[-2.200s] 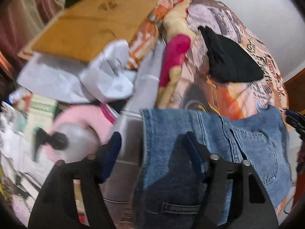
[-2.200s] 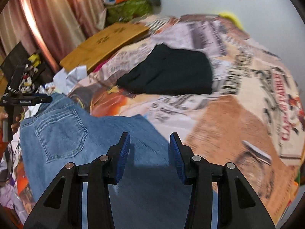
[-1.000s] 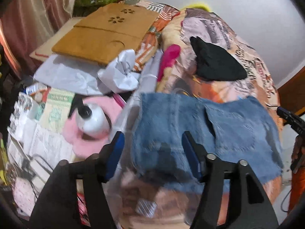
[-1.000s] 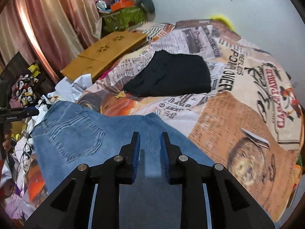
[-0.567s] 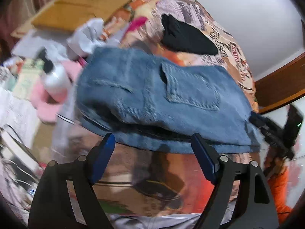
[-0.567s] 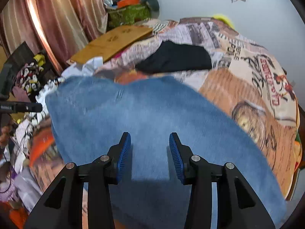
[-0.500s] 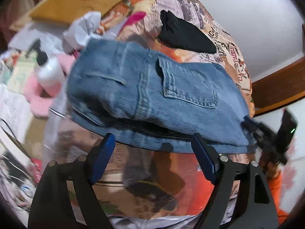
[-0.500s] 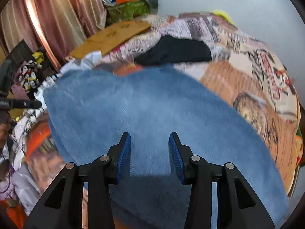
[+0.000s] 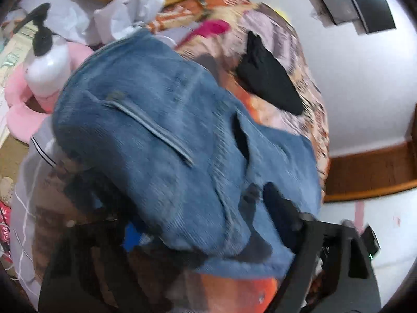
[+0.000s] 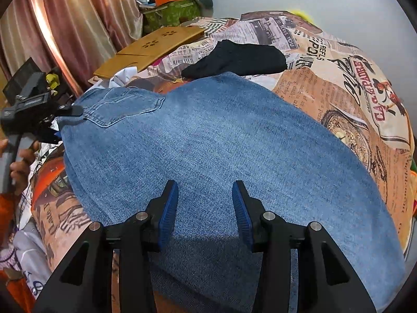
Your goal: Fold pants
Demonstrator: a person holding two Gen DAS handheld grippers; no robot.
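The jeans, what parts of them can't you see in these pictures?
- Jeans lower end: cut off by the bottom edge and the right gripper in the right wrist view.
- Waistband at the left gripper: blurred in the left wrist view; a grip cannot be told.
- The layers underneath: hidden by the top denim.

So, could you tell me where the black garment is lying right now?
In the right wrist view the black garment lies on the printed bedspread, just beyond the jeans.

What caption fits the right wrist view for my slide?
Right gripper, jaws apart, above folded blue jeans on a newspaper-print bedspread.
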